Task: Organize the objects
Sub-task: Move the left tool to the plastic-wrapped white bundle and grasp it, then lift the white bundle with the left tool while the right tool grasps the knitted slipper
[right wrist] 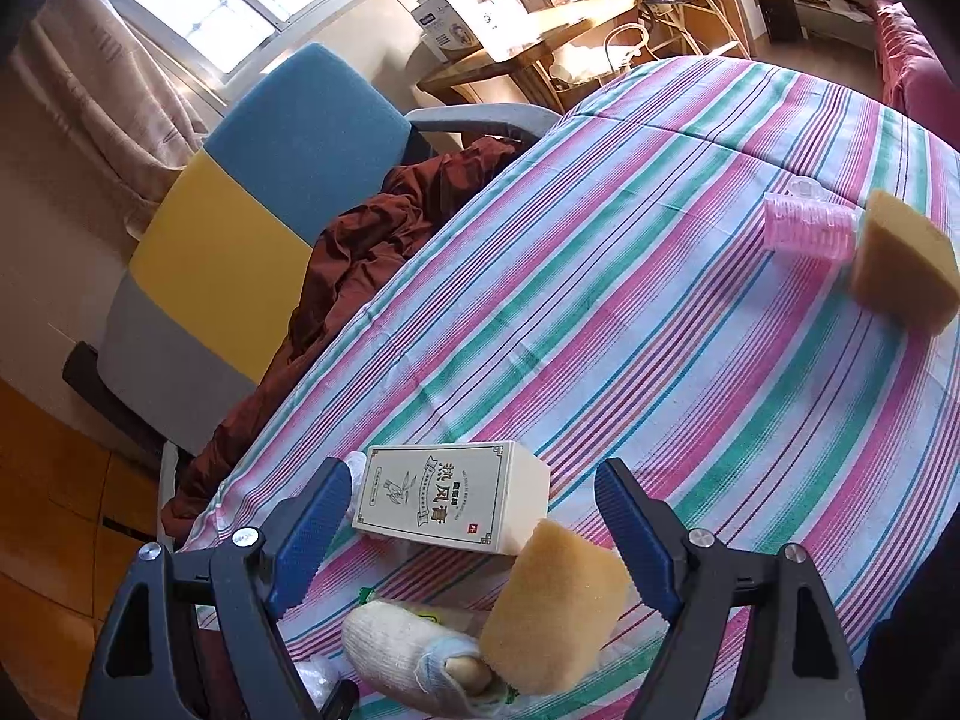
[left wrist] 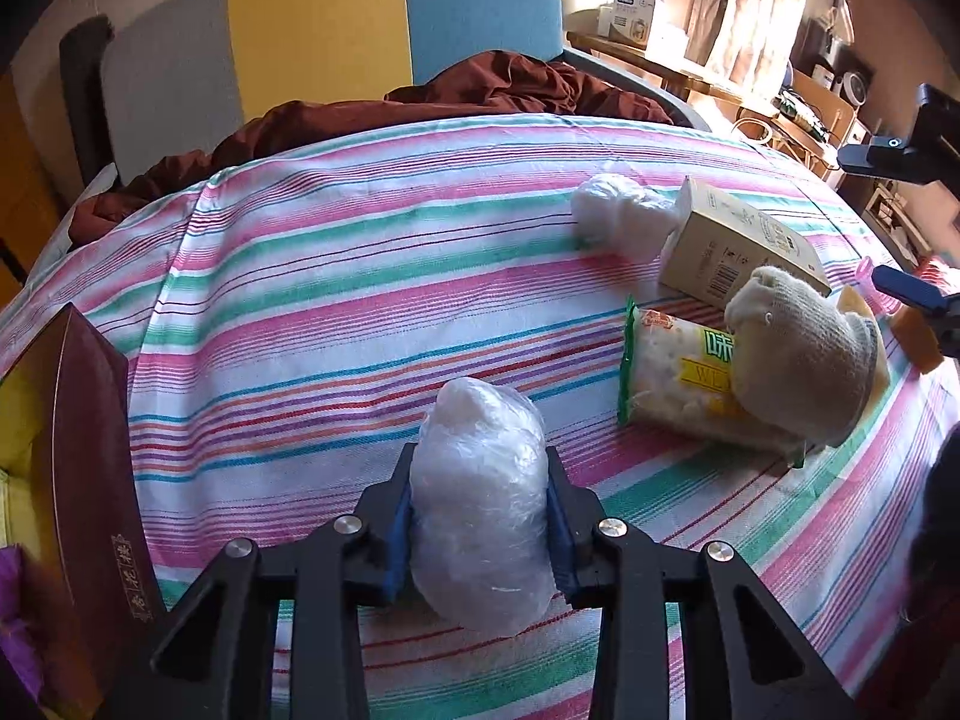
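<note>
The clear plastic bundle (left wrist: 483,510) on the striped worktop (left wrist: 360,276) is grasped by the left gripper (left wrist: 480,516); next, a lift toward the box (left wrist: 78,480) seems required. The right gripper (right wrist: 474,546) is kept released over the sponge (right wrist: 552,606).

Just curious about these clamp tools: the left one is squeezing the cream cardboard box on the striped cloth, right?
Not the box. The left wrist view shows the left gripper squeezing a clear plastic-wrapped bundle on the striped cloth; the cream cardboard box lies untouched farther off.
</note>
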Demonstrator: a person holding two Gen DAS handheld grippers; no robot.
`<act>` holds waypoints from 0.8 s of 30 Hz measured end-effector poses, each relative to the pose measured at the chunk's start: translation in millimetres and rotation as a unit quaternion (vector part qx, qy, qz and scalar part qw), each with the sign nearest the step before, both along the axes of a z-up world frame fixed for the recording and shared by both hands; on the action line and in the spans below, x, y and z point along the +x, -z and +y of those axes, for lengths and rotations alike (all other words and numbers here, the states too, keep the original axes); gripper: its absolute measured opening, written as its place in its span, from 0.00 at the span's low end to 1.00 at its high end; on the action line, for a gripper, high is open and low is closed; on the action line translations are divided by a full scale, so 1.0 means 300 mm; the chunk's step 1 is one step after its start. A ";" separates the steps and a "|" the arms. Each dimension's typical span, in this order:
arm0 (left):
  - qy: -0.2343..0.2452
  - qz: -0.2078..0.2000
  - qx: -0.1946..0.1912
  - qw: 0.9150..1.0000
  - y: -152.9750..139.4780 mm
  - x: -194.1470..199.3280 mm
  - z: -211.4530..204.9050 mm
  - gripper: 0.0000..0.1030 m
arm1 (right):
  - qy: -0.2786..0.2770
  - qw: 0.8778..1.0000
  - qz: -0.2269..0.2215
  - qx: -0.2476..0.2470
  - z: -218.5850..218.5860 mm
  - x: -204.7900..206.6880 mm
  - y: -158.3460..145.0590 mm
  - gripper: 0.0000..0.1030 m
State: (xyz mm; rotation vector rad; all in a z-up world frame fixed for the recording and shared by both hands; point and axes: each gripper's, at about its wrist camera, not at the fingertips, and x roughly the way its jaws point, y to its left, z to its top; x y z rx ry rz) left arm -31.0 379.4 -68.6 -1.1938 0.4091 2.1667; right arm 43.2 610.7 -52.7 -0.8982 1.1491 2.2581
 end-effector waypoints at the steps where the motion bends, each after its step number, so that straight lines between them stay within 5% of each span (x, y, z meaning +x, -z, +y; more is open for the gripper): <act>1: 0.002 0.001 0.000 1.000 0.001 0.004 0.004 0.36 | 0.000 1.000 -0.002 -0.002 0.001 0.000 0.003 0.82; 7: 0.001 -0.001 0.005 1.000 0.000 0.002 -0.003 0.36 | 0.009 1.000 -0.013 0.002 0.005 0.008 0.005 0.82; 12: -0.002 0.004 0.001 1.000 -0.003 0.018 -0.015 0.36 | -0.041 0.996 0.066 0.042 -0.050 0.008 -0.088 0.82; 18: -0.004 0.009 -0.004 1.000 -0.005 0.046 -0.045 0.36 | -0.152 0.988 0.033 0.007 -0.136 -0.101 -0.046 0.82; 24: 0.000 0.012 -0.007 1.000 -0.009 0.093 -0.086 0.36 | -0.205 0.979 -0.015 -0.003 -0.202 -0.138 0.010 0.82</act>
